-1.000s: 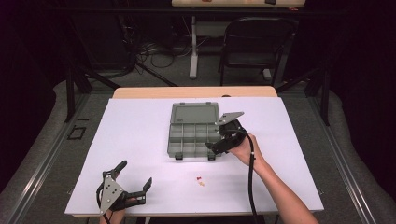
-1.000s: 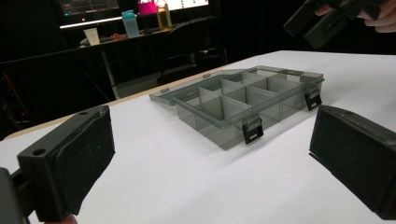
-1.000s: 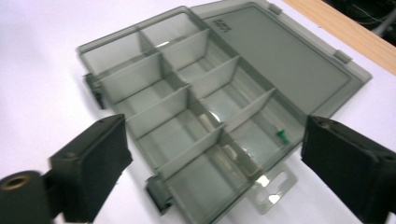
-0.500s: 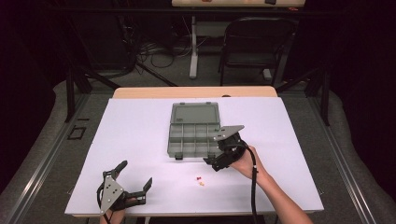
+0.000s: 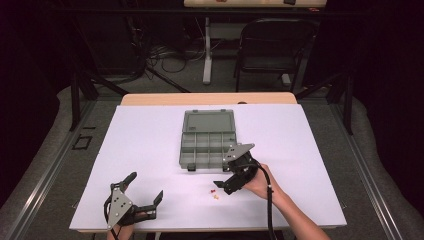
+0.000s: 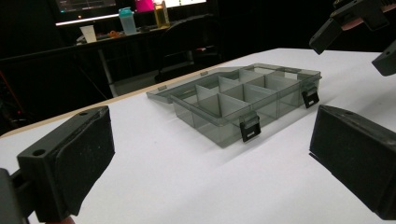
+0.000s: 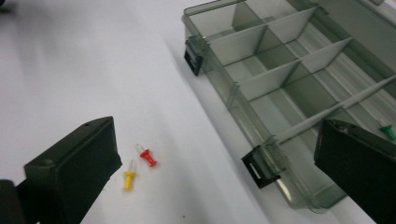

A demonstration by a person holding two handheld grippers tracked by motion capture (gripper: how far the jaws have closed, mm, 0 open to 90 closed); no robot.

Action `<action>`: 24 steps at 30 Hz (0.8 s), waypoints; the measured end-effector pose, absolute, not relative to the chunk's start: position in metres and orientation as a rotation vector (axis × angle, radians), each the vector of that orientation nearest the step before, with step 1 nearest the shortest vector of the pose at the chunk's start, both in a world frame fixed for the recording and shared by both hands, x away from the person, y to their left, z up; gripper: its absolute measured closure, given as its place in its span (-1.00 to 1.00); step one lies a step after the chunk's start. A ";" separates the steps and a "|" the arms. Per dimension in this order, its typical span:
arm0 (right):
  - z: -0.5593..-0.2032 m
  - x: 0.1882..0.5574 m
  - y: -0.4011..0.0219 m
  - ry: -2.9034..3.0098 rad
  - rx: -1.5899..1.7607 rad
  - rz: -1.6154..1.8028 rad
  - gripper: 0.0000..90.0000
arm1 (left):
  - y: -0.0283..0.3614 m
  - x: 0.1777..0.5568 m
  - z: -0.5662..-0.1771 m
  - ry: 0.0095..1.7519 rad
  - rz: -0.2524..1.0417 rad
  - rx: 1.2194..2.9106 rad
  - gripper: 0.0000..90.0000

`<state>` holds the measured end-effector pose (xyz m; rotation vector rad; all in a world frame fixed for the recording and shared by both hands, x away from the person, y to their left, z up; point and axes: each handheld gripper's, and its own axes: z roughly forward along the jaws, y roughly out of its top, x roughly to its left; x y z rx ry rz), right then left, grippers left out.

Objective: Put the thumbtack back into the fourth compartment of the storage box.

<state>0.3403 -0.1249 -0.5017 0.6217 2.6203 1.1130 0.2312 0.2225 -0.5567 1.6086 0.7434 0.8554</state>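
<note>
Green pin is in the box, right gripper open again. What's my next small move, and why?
Probably ease the right gripper down over the red pushpin and close the fingers on it. Its jaws stand wide with nothing between them, the red pushpin and the yellow pushpin lie loose on the table beside the open organizer box, and red lies nearer the box.

Table bright, bkgd dark; near jaws blurred.

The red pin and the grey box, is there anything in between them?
No. In the right gripper view, only bare white table lies between the red pin and the grey box. The yellow pin lies on the pin's other side.
</note>
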 end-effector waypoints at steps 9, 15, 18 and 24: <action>-0.508 0.333 -0.112 2.667 0.550 1.081 -0.95 | 0.222 0.231 -0.556 0.739 0.849 1.616 -1.00; -0.514 0.330 -0.105 2.687 0.521 1.066 -0.62 | 0.222 0.231 -0.556 0.738 0.846 1.615 -1.00; -0.517 0.330 -0.102 2.704 0.504 1.044 -0.39 | 0.222 0.231 -0.557 0.737 0.845 1.618 -1.00; -0.525 0.332 -0.099 2.753 0.495 1.005 -0.01 | 0.221 0.232 -0.557 0.737 0.843 1.618 -1.00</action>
